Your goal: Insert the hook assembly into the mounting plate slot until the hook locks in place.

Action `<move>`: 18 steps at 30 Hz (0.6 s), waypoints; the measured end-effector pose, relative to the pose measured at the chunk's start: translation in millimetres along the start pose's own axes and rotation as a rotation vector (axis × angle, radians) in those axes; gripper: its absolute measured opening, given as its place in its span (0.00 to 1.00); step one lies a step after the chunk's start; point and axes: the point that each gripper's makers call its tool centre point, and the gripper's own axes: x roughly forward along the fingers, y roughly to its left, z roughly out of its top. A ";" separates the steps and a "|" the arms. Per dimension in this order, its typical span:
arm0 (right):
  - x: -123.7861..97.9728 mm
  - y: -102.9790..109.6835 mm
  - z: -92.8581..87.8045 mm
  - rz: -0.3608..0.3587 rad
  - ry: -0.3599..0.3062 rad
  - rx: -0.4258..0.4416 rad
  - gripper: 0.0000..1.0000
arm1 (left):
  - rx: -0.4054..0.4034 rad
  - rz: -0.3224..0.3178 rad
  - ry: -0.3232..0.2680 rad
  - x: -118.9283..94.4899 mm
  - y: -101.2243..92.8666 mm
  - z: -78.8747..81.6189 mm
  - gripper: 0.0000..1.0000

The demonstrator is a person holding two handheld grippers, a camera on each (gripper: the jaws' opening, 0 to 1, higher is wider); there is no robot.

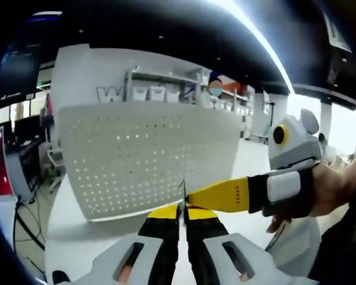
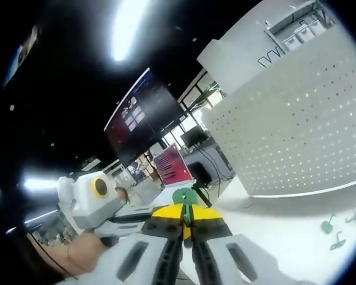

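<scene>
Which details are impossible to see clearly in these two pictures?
- Left gripper view: the thin metal hook piece is pinched edge-on, so its shape is unclear.
- Right gripper view: the green plastic hook part is mostly hidden by the yellow-tipped jaws.
- Right gripper view: small green hooks on the white table are too small.
</scene>
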 end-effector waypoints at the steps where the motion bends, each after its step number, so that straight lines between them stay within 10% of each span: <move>1: 0.5 0.0 -2.1 0.003 0.010 -0.010 0.00 | -0.001 0.000 0.007 0.0 0.6 -1.8 0.03; 12: 2.1 -0.3 -10.6 0.042 0.084 -0.076 0.00 | -0.062 -0.037 0.016 -5.2 -0.1 -15.4 0.31; 18: 3.4 -2.7 -10.1 0.045 0.091 -0.103 0.00 | -0.086 -0.029 0.017 -5.4 5.0 -20.3 0.68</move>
